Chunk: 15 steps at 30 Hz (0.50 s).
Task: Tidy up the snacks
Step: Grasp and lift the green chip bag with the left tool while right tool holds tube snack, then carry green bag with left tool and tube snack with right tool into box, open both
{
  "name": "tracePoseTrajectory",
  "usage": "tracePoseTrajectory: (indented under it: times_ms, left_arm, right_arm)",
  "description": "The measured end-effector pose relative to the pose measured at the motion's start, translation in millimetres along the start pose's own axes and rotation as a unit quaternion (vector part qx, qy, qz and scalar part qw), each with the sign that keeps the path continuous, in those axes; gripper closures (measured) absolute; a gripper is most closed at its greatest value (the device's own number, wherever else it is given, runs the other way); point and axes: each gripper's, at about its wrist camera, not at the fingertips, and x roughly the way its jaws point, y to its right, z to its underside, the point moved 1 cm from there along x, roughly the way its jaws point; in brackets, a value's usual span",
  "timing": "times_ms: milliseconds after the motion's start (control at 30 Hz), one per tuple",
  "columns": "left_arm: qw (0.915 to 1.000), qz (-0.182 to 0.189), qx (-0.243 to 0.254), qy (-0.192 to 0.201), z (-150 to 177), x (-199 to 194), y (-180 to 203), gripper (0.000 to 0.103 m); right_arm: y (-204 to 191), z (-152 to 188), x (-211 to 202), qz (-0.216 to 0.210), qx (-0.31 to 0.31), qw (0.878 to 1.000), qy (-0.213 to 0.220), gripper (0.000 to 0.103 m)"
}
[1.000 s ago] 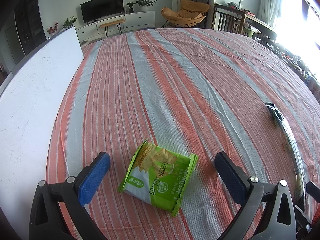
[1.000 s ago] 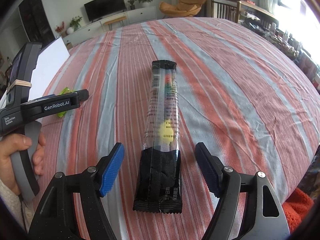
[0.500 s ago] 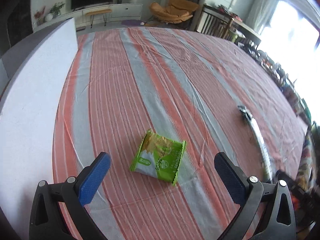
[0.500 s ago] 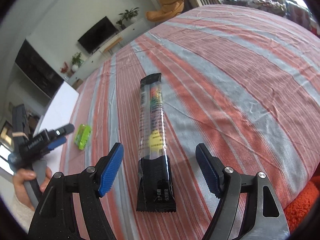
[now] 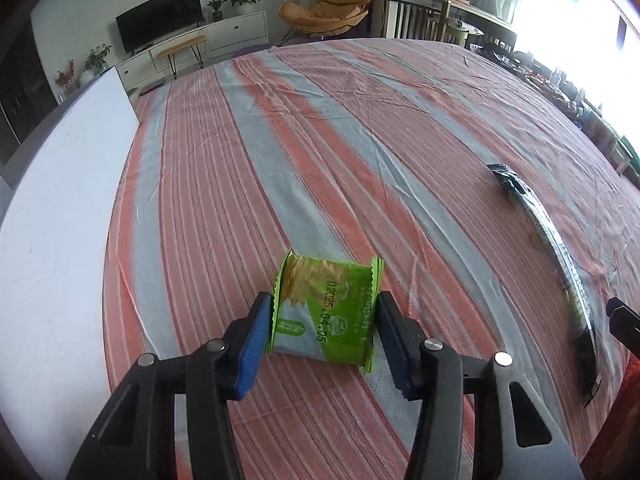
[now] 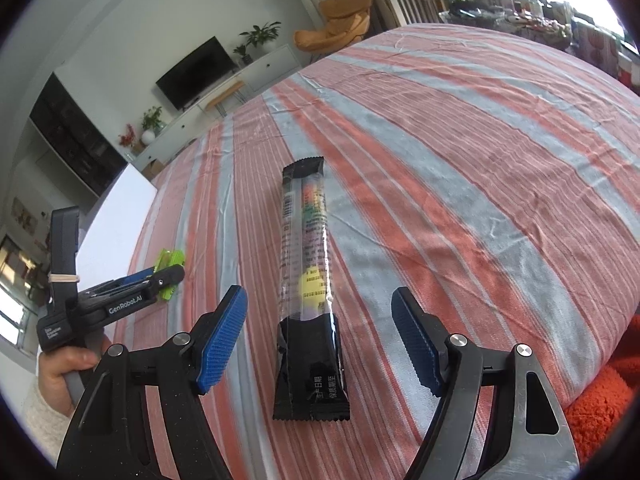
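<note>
The left tool (image 5: 320,332) has just been closing — its blue pads now press the green cracker packet (image 5: 328,312) on the striped bench (image 5: 360,140); the right tool (image 6: 320,340) stands apart, astride the long black snack bar (image 6: 308,280) — untouched, pointing toward twelve o'clock.

A long black-ended snack stick (image 6: 310,280) lies on the striped cloth (image 6: 460,184), untouched between the right gripper's (image 6: 320,328) wide-apart jaws. Left of the stick, the hand-held left gripper (image 6: 166,276) meets a green packet (image 6: 170,262).
</note>
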Motion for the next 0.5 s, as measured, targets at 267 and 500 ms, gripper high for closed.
tracePoseTrajectory:
  times_ms: [267,500]
  left_arm:
    - [0.9973,0.028,-0.065,0.02,8.7,-19.7,-6.9,0.053]
    - [0.9955,0.055,-0.058,0.051,21.4,-71.2,10.2,0.053]
  right_arm:
    - [-45.7,-31.7,40.7,0.074,-0.101,0.982,-0.138,0.026]
    - [-56.0,-37.8,82.0,0.134,-0.138,0.965,-0.177,0.025]
